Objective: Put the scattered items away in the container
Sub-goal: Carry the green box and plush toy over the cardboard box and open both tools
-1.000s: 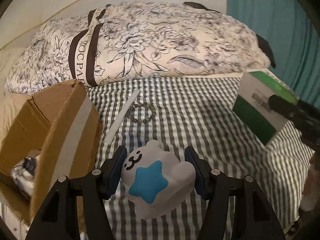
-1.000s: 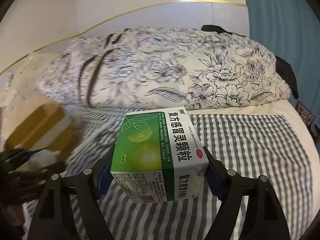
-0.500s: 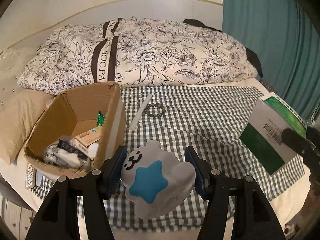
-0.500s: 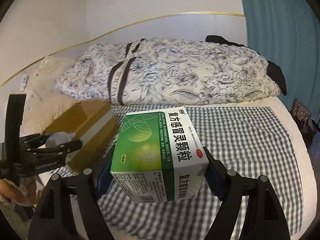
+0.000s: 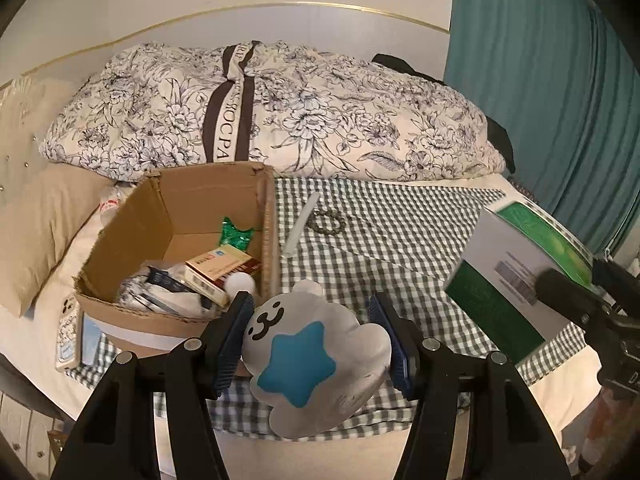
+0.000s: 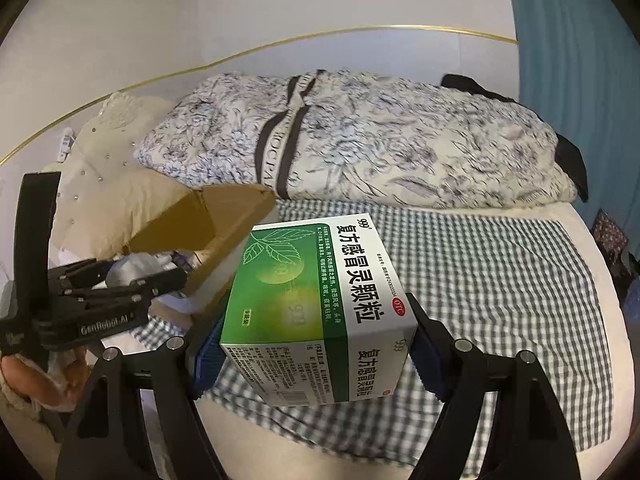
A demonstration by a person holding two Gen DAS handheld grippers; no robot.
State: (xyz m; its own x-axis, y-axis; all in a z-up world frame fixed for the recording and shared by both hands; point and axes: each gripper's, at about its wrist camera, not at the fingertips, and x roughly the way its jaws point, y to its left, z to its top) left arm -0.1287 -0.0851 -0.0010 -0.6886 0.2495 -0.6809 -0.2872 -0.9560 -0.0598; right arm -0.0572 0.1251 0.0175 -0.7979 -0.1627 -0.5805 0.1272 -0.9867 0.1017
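Step in hand, as judged: both loads are being carried to the cardboard box [image 5: 176,216] for release inside.

Left gripper [image 5: 316,344]: closed on the grey plush toy with the blue star [image 5: 312,356], blue pads pressed to its two flanks. The toy is held clear of the checked bedspread [image 5: 400,240], just beside the box's near right corner, not yet over the opening.

Right gripper [image 6: 316,332]: closed on the green-and-white medicine carton [image 6: 320,300], pads on its two short ends. The carton is held above the bedspread, to the right of the box and well apart from its opening.

Box contents noted: a red-and-white packet [image 5: 220,268], a green wrapper [image 5: 236,236], crumpled packaging. Free floor is seen at the far left of the interior.

For a clean drop, the plush should be brought over the right wall and released above the free floor; being soft, it is expected to settle without bouncing. The rigid carton should follow once the left gripper is clear, laid flat to save room. Collision between the two tools at the opening is the main risk.

Pose: both grippers are pitched downward, side by side, the left one nearer the box.

Still on the bedspread: a white stick [image 5: 302,222] and a bead bracelet [image 5: 328,222].
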